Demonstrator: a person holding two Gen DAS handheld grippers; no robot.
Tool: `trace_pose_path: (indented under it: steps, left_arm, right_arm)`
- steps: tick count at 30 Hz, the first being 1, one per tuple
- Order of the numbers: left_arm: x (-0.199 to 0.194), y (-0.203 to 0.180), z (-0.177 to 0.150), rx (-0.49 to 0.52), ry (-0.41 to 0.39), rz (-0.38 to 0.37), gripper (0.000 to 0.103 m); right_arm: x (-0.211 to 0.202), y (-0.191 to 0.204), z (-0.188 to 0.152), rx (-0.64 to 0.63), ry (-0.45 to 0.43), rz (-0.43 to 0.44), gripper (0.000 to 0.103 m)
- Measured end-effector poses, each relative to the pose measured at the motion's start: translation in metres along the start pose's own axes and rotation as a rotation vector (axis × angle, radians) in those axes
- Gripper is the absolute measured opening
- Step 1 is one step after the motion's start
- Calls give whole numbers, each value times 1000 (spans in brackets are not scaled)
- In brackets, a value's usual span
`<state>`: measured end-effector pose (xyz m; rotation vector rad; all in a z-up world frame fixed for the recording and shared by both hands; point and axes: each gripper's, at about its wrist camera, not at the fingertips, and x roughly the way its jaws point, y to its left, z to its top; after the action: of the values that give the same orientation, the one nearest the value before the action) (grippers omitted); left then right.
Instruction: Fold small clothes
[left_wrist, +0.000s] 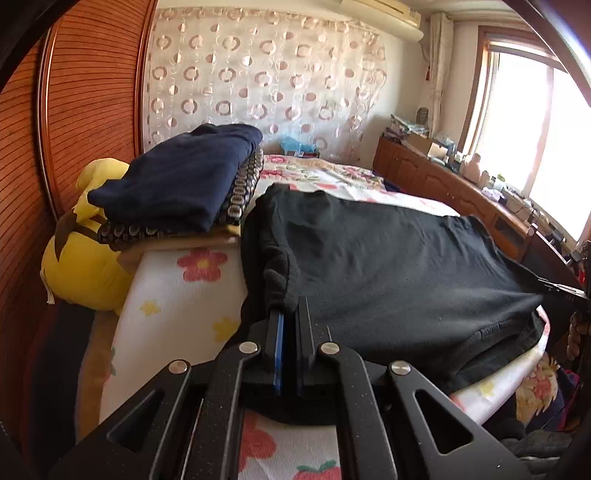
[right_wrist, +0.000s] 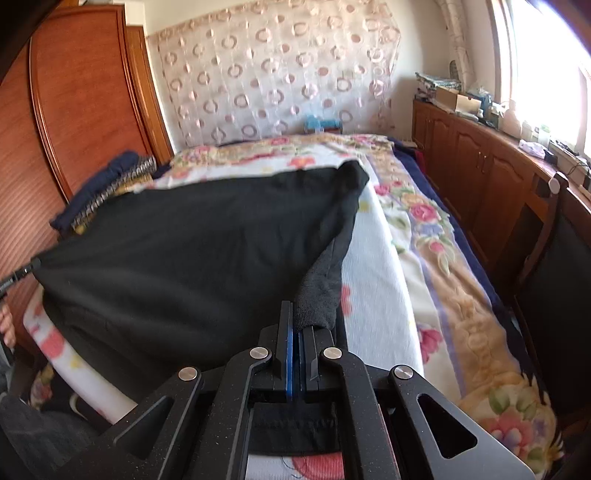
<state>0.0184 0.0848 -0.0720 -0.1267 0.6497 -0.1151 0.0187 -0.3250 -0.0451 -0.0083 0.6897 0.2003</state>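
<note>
Both jaws clamped on black garment (left_wrist: 388, 254) edge, stretched between, over bed (right_wrist: 380, 258)

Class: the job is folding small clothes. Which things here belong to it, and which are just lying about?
Job: black garment; left tongs; right tongs; folded navy garment.
Lying about: yellow plush toy; cabinet clutter; chair.
</note>
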Motion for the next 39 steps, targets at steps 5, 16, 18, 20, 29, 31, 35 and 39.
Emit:
trace_pose_path:
  steps: [5, 16, 18, 20, 29, 31, 35, 39]
  left_arm:
    - [4, -1, -10, 9, 23, 22, 6]
    - [-8, 1, -15, 10, 18, 8, 26]
    - [-11, 4, -15, 10, 13, 29, 31]
    - [-11, 7, -15, 5, 19, 39, 33]
    - [9, 16, -25, -8, 99, 66, 36]
    - [15, 16, -28, -3, 118, 70, 36]
    - [17, 19, -30, -13, 124, 67, 37]
    - [17, 22, -29, -23, 126, 67, 38]
  right_arm:
    - [4, -1, 9, 4, 37, 3, 2]
    - [-16, 6, 4, -16, 26, -27, 11]
    - [-17, 6, 1, -27, 30, -37, 14]
    - [-17, 7, -3, -37, 38, -58, 17]
    - [3, -1, -12, -25, 117, -90, 18]
    - [6, 3, -10, -42, 125, -97, 19]
    - [5, 8, -7, -82, 135, -95, 17]
    - [-1, 11, -11, -122, 139, -102, 3]
